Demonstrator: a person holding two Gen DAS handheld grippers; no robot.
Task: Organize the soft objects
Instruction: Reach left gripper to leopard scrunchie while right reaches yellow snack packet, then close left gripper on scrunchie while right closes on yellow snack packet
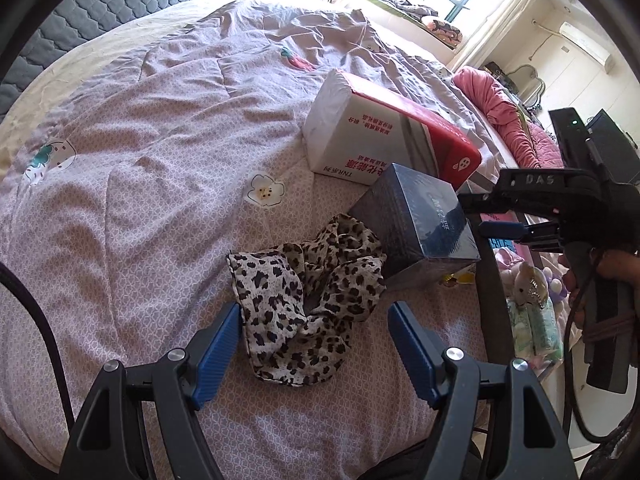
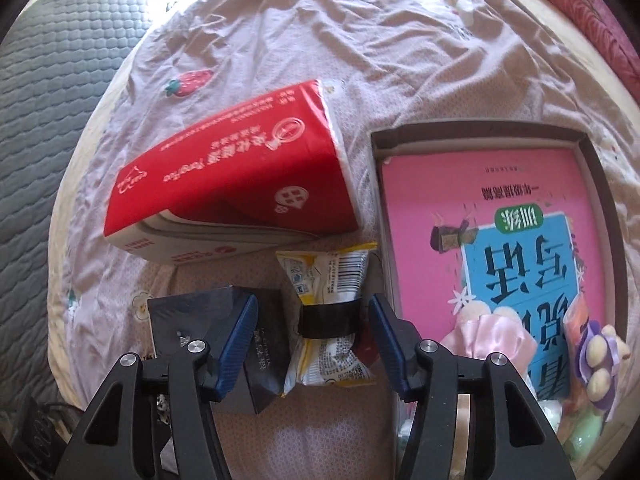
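A crumpled leopard-print scarf (image 1: 308, 304) lies on the pink patterned bedspread (image 1: 140, 200), just ahead of my left gripper (image 1: 316, 328), which is open with its blue pads on either side of it. My right gripper (image 2: 314, 324) is open around a yellow-white snack packet (image 2: 328, 316) bound with black tape; the packet lies between its fingers. The right gripper also shows in the left wrist view (image 1: 492, 216) beside the dark box. Small plush toys (image 2: 596, 360) lie in the tray at right.
A red-and-white tissue pack (image 1: 384, 140) and a dark blue box (image 1: 420, 228) stand behind the scarf. A grey tray (image 2: 380, 220) holding a pink book (image 2: 500, 240) lies at right. The bed's edge falls off at right, with a pink cushion (image 1: 504, 116) beyond.
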